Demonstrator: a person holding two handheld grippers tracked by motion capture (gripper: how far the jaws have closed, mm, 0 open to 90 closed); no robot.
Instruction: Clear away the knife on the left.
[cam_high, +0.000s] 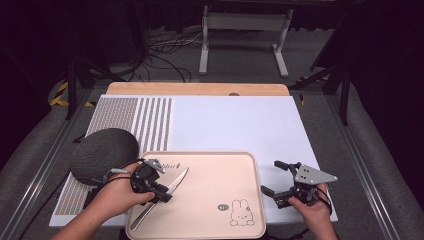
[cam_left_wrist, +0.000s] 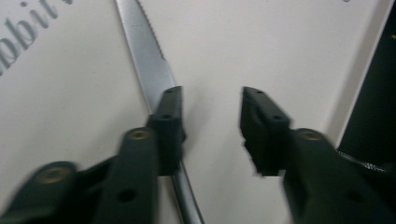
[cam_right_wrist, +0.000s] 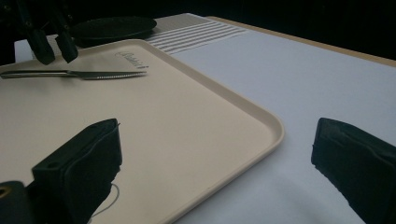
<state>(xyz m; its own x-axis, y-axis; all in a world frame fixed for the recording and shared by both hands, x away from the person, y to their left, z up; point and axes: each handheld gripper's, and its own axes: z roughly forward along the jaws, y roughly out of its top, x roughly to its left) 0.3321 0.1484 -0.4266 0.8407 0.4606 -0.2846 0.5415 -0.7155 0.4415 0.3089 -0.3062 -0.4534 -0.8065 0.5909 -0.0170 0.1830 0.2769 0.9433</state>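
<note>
Steel knife (cam_high: 172, 185) lies on the beige tray (cam_high: 235, 165) at lower left, unlifted, my left gripper (cam_high: 159, 192) fingers apart over it, right gripper (cam_high: 280, 186) fingers apart, empty.

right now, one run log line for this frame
left gripper: open over knife | knife: flat on tray | right gripper: open, beside tray

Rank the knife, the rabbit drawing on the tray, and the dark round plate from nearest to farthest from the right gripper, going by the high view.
From the right gripper, at the tray's right edge:
1. Rabbit drawing, on the tray's near right corner, just left of the gripper.
2. Knife, on the tray's left side, under the left gripper.
3. Dark round plate, off the tray, far left on the mat.
</note>
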